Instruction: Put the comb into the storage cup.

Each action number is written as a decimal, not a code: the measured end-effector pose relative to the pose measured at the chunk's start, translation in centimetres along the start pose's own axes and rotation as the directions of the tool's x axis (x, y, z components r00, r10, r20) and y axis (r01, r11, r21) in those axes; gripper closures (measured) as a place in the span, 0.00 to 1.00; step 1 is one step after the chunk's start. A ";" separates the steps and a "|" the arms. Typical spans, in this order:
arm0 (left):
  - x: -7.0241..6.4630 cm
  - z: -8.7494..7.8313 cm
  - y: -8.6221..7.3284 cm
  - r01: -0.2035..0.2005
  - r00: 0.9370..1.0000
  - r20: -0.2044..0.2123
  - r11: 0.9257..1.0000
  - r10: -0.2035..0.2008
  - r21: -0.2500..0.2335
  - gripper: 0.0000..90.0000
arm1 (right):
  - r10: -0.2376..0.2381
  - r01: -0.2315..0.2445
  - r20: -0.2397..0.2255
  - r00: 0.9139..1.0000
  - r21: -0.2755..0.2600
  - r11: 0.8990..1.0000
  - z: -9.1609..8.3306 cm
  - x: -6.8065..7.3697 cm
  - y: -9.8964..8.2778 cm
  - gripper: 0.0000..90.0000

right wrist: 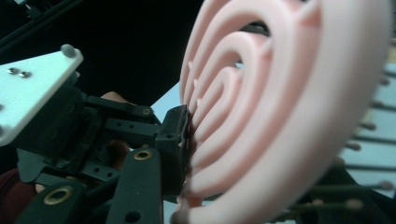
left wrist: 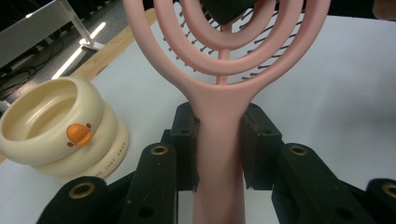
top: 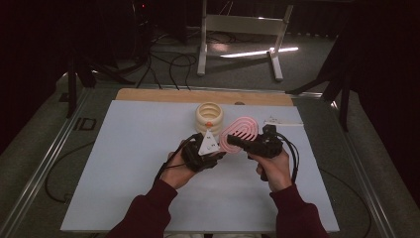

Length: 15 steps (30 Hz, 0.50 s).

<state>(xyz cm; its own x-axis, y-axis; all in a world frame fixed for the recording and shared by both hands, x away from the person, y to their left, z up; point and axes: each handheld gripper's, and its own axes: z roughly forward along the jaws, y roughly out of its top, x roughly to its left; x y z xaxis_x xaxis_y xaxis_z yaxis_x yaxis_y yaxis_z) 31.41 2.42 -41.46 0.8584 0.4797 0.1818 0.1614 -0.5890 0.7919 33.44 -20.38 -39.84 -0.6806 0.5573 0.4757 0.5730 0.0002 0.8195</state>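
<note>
High view: above the white counter [top: 124,163], the left hand-held gripper [top: 218,154] and right hand-held gripper [top: 242,143] meet at a pink hairbrush [top: 239,130], just in front of a cream ringed container [top: 209,117].

Left gripper view: the left jaws pinch the brush's handle from both sides; the container [left wrist: 60,126], marked with an orange duck, stands to the left.

Right gripper view: the right jaws clamp the brush's ringed head [right wrist: 280,107], bristles showing beyond it.

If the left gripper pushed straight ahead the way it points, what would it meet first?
The left gripper, shut on the pink brush handle, would likely drive the brush head into the right gripper; depth is unclear.
</note>
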 end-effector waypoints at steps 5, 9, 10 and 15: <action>0.0 0.0 0.0 0.006 1.000 0.006 1.000 -0.006 -0.003 0.78 | 0.030 -0.030 -0.013 0.999 0.008 1.000 0.1 0.3 0.1 0.70; 0.1 -0.1 0.0 0.014 1.000 0.008 1.000 -0.014 -0.012 0.78 | 0.044 -0.044 -0.013 0.999 -0.002 0.999 0.1 0.4 0.1 0.71; 0.1 -0.1 0.0 0.017 1.000 0.008 1.000 -0.017 -0.014 0.78 | 0.046 -0.047 -0.016 0.999 -0.006 0.999 0.1 0.4 0.1 0.71; 0.0 -0.3 -0.1 0.020 1.000 0.010 1.000 -0.020 -0.020 0.77 | 0.060 -0.060 -0.028 0.998 -0.014 0.998 0.2 0.4 0.1 0.71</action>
<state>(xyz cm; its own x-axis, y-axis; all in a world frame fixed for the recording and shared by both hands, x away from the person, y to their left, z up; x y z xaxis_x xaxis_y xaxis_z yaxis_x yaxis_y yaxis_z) 31.29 2.66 -41.39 0.8600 0.4844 0.1603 0.1687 -0.5664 0.8067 33.32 -20.05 -39.64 -0.6574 0.5329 0.5328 0.6068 -0.0449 0.7936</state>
